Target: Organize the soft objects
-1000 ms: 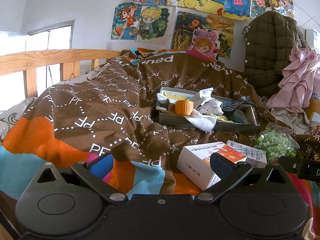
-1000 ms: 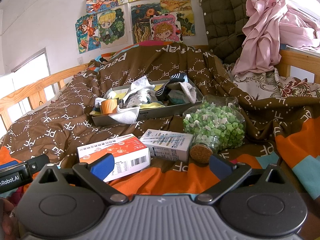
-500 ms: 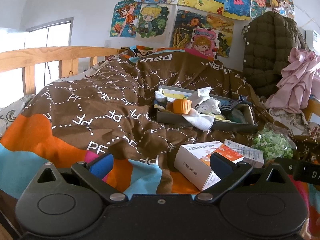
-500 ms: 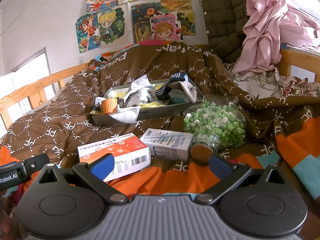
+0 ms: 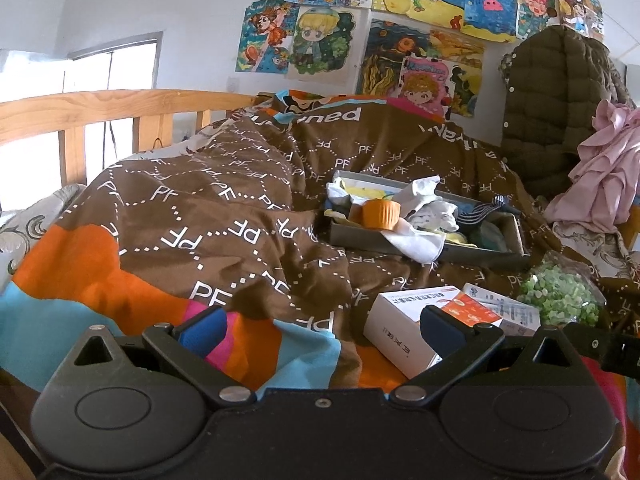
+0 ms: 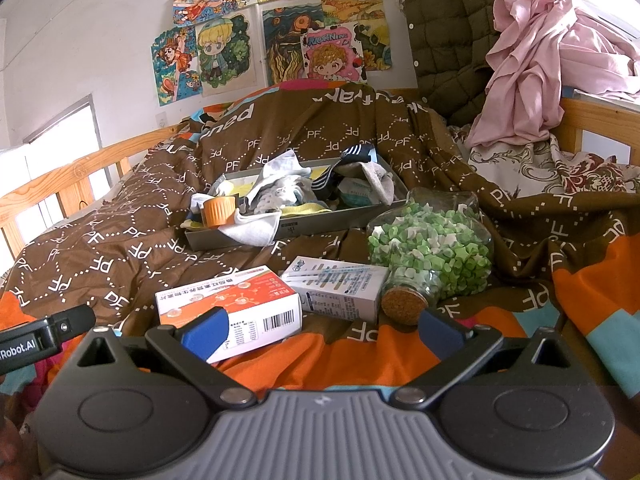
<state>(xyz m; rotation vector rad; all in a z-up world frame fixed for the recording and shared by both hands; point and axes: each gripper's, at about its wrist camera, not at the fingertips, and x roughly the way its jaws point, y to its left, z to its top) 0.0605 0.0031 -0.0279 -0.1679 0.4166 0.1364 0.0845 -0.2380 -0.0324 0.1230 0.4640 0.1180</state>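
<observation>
A big brown quilt (image 6: 132, 248) with white "PF" letters covers the bed, and it has orange and blue parts near the front. On the quilt, in the middle, lies a flat grey tray (image 6: 320, 226). In it is a heap of soft things: socks and small cloths (image 6: 288, 194), with an orange cap (image 6: 218, 210) at its left end. In front of the tray lies a glass jar (image 6: 432, 248) of green paper stars on its side. Beside the jar are a white-blue box (image 6: 340, 288) and an orange-white box (image 6: 228, 300). The left gripper (image 5: 320, 328) and the right gripper (image 6: 320, 330) both hover low over the quilt, fingers spread wide, holding nothing.
</observation>
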